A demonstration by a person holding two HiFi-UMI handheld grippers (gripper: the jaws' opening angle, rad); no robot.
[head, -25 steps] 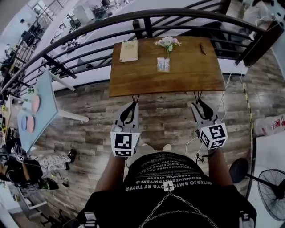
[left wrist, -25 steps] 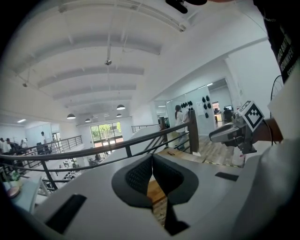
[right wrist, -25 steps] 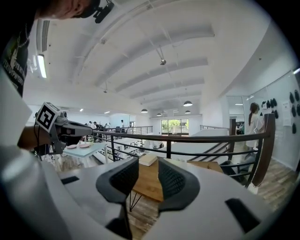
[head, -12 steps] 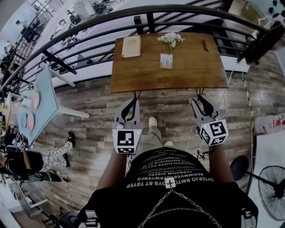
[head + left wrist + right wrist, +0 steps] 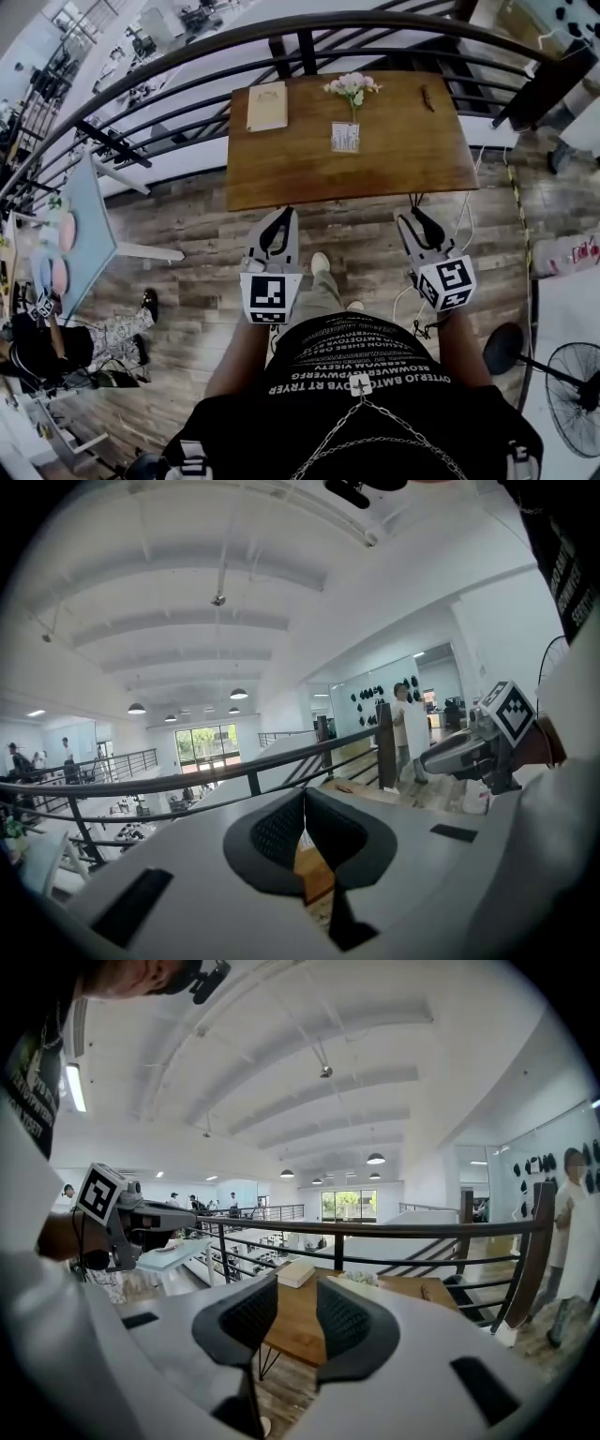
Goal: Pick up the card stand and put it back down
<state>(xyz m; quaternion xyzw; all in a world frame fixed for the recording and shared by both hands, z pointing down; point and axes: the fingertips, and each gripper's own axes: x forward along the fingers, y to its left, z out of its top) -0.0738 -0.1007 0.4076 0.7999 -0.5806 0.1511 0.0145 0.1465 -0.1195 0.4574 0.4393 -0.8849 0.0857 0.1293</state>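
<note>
— Where is the small upright card stand point(image 5: 345, 137) with its printed white card?

— On the brown rectangular wooden table point(image 5: 375, 173), about the middle of its width and towards the far side. It stands upright on the bare top, just in front of the small bunch of pink and white flowers point(image 5: 352, 88).

— Anything else on that top?

— A tan closed notebook point(image 5: 267, 106) lies at the far left corner, well apart from the card stand. A small dark object point(image 5: 427, 97) lies near the far right corner; I cannot tell what it is. A dark metal railing point(image 5: 187, 56) curves round behind the table.

— And the grey left gripper point(image 5: 284, 217)?

— It hangs over the wood-plank floor point(image 5: 206, 272), its tip just short of the table's near edge. Its ridged black pads are pressed together, with nothing between them.

— The grey right gripper point(image 5: 413, 220)?

— Also at the near edge, further right. Its pads stand spread with a clear gap; through that gap its own view shows only the table beyond, so it holds nothing.

— So neither is at the card stand?

— Neither. Both are well apart from it, with most of the tabletop between.
</note>
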